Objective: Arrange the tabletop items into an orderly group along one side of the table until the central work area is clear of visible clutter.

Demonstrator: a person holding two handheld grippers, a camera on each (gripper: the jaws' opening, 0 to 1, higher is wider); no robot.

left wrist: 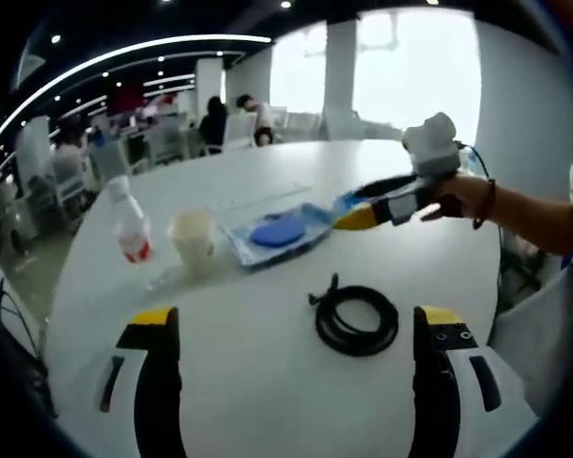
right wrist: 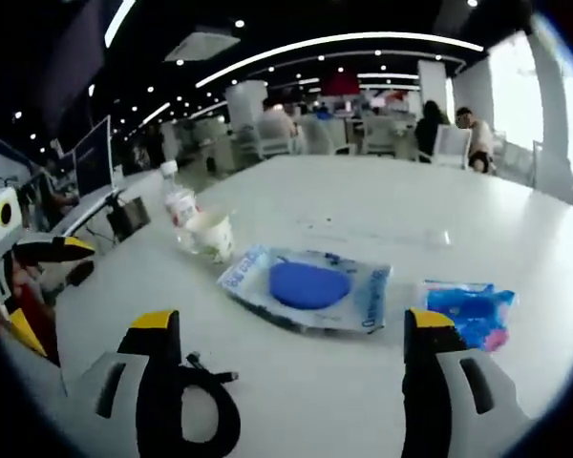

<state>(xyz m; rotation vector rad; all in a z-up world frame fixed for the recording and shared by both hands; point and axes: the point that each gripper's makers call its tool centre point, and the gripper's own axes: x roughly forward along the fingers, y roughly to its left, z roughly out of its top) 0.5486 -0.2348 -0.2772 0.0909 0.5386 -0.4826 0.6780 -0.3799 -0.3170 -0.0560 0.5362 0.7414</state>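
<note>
Both tongs, left [left wrist: 296,363] and right [right wrist: 291,367], stood released over the white surface [right wrist: 382,205]. The packaged blue disc [right wrist: 307,285] lay mid-surface, near the paper cup [right wrist: 211,234] and water bottle [right wrist: 178,205]. Risk: pushing the packet toward the edge could topple the cup; the coiled black cable [left wrist: 356,320] could uncoil when lifted.

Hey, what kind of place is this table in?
Most likely an open-plan office or shared workspace. Long strip ceiling lights run overhead, a computer monitor stands at a side desk, and people sit on white chairs at further tables beyond the big white table.
</note>
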